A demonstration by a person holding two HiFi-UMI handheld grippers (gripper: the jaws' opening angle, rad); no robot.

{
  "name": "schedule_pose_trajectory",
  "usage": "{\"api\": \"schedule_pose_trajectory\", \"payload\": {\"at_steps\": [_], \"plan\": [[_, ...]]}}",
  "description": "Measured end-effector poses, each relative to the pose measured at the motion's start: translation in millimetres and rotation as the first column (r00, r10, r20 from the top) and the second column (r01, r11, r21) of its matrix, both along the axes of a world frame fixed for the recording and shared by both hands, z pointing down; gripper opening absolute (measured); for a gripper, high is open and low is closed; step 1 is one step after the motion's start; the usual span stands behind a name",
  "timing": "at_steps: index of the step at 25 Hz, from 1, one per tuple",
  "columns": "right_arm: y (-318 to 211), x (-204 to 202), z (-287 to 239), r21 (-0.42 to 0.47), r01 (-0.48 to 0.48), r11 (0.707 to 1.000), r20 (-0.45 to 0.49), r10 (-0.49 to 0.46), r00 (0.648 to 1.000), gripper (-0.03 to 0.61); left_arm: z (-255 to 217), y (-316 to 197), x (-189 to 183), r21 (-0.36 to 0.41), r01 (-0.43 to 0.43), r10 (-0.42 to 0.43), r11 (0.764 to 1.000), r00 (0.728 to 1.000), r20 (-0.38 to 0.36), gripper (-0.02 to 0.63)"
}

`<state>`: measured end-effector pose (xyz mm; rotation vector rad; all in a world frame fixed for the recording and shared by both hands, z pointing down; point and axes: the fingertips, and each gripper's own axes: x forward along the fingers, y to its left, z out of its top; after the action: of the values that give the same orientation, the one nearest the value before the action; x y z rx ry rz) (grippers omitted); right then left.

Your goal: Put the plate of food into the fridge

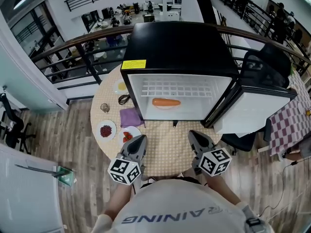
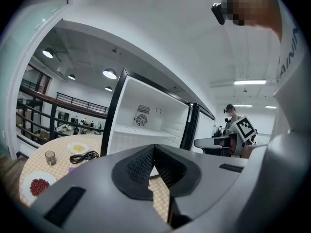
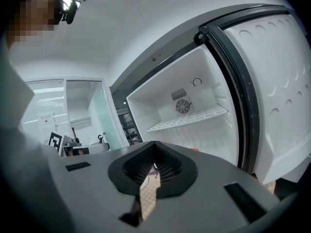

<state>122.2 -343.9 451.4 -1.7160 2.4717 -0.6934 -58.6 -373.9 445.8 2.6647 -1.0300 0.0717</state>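
Currently, two plates of food sit on the left part of the table, outside the fridge: a plate of dark red food near the table edge and a plate of bright red food just beside the left gripper. Which plate the task means cannot be told. The left gripper has its fingers pressed together on nothing. If it meets a plate in this state, it pushes the plate instead of gripping the rim, and the outer plate can slide off the edge. A glass and a purple cloth lie near and can be knocked or dragged. A grip on one side of the rim lets the plate tilt and spill. Inside the fridge, a long orange food item lies mid-floor, so a plate pushed in can strike it. The right gripper is likewise closed and empty. The door stands open at the right, and a bump from the right arm can swing it.
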Motion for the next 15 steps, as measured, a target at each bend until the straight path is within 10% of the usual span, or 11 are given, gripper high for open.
{"api": "schedule_pose_trajectory", "payload": {"at_steps": [15], "plan": [[-4.1, -4.0, -4.6, 0.021, 0.009, 1.000, -0.033, -0.009, 0.999, 0.021, 1.0, 6.0, -10.6, 0.011, 0.043, -0.043, 0.999, 0.999, 0.008, 0.006]]}}
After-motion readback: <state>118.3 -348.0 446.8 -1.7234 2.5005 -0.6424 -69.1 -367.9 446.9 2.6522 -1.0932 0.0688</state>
